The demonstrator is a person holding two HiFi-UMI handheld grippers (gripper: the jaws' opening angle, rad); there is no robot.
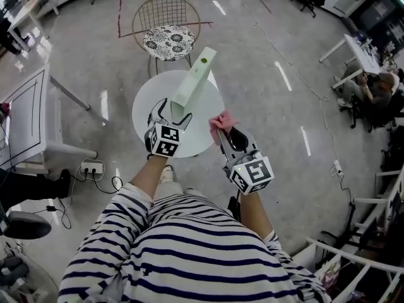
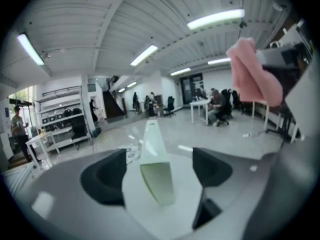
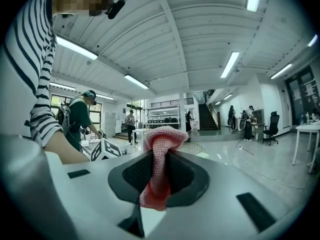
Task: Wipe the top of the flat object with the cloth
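The right gripper (image 3: 159, 176) pinches the pink cloth (image 3: 161, 149) only by a bunched fold, so a hard wipe could drag it out of the closed jaws. The left gripper (image 1: 171, 114) stands wide, with the near end of the pale green flat object (image 2: 154, 176) between its jaws but apparently untouched. Unsteadied, the object may skid across the round white table (image 1: 146, 103).

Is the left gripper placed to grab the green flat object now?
Likely yes: the left gripper is open, the near end of the green flat object lies between its jaws, nothing blocking.
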